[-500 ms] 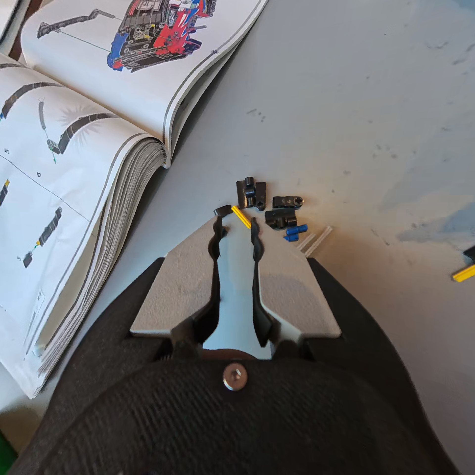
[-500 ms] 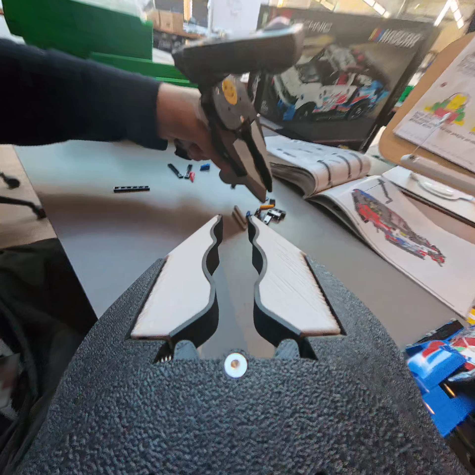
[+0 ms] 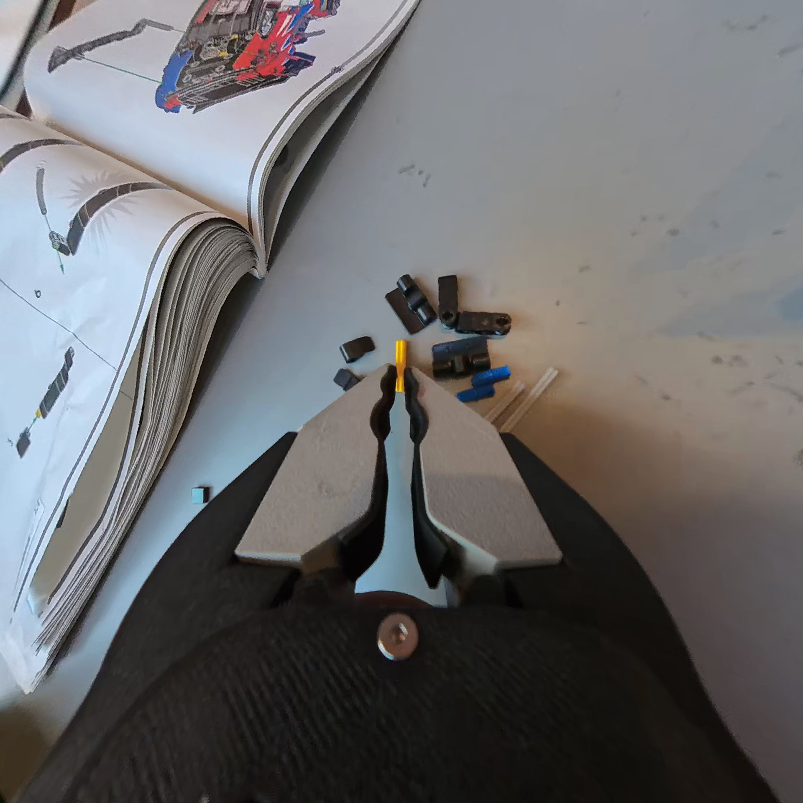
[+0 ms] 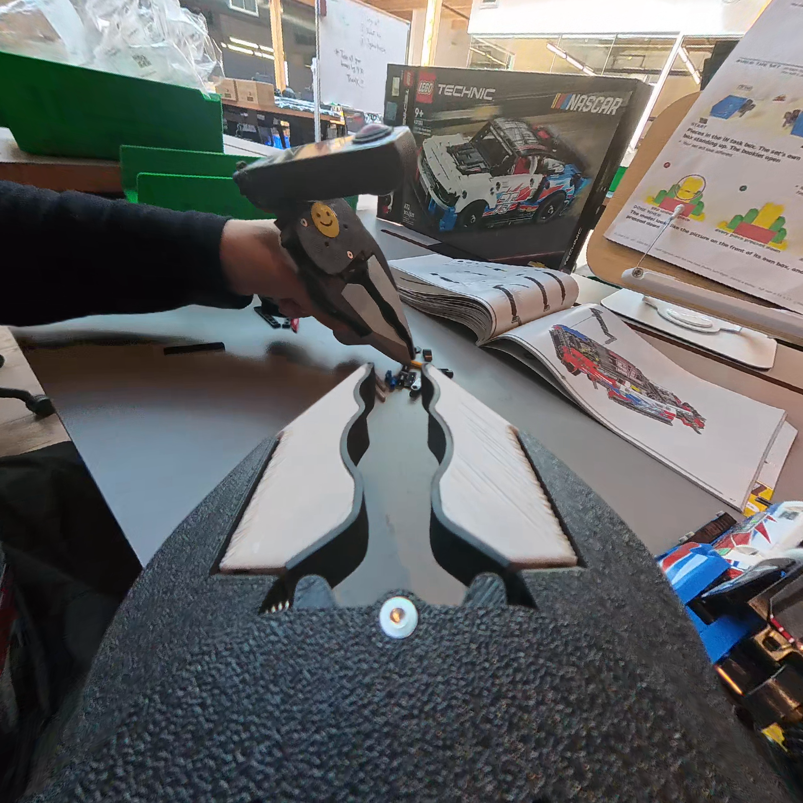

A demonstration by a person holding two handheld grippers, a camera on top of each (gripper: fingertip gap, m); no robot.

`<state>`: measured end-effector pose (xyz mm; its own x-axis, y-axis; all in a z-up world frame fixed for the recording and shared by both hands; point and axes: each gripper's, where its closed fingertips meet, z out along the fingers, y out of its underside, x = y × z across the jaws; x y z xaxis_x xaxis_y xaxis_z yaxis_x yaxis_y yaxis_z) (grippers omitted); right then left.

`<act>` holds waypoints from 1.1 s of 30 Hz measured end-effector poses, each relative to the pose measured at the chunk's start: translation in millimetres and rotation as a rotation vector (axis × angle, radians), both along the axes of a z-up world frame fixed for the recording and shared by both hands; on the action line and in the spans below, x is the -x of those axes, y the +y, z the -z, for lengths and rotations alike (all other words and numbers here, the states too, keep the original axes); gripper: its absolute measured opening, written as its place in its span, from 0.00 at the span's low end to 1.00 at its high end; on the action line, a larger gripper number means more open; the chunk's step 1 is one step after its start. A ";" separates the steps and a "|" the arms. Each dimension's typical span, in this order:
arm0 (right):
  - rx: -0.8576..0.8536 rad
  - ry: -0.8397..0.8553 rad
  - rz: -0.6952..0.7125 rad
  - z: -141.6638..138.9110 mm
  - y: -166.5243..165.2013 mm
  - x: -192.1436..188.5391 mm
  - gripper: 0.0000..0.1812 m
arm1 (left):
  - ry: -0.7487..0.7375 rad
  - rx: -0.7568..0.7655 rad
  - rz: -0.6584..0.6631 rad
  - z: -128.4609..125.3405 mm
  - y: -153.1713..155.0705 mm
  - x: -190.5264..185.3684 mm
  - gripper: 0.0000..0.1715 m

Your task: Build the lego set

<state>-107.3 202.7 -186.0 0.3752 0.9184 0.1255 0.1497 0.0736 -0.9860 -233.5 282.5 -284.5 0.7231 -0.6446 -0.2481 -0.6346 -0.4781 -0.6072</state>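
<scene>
Lying open at the far left of the counter (image 3: 608,174), the instruction booklet (image 3: 130,304) shows a late page with the car nearly whole. Right of it sits a small scatter of loose pieces: black connectors (image 3: 460,360), two blue pins (image 3: 486,382) and clear rods (image 3: 525,395). The left gripper (image 3: 400,377) is pinched narrow on a yellow axle (image 3: 400,360) at the counter surface. The right gripper (image 4: 397,378) hangs wide and empty, just short of the same cluster. Farthest right, a partly built car (image 4: 747,565) suggests much is done, with these pieces left to fit.
</scene>
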 end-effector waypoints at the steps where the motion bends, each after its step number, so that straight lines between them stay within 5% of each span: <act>1: -0.008 -0.019 0.002 2.2 0.3 1.0 0.14 | 0.003 -0.012 0.012 -0.6 -3.0 0.9 0.00; 11: -0.055 -0.157 -0.015 18.8 -2.0 12.3 0.36 | -0.080 -0.343 0.270 -53.2 -76.5 -20.7 0.00; 16: -0.060 -0.164 0.008 20.3 10.1 16.5 0.42 | 0.019 -0.557 0.353 -63.6 -86.4 -28.2 0.00; 26: -0.193 -0.152 0.039 15.0 11.4 20.8 0.32 | -0.126 -0.518 0.389 -63.4 -95.0 -36.6 0.00; 33: -0.186 -0.206 -0.060 21.4 -6.4 26.7 0.14 | -0.178 -0.453 0.453 -60.2 -97.4 -43.4 0.00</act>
<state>-134.0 196.3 -207.4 0.2701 0.8923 0.3617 0.3356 0.2648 -0.9040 -190.1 185.1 -224.3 0.4604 -0.7545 -0.4678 -0.5842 0.1393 -0.7996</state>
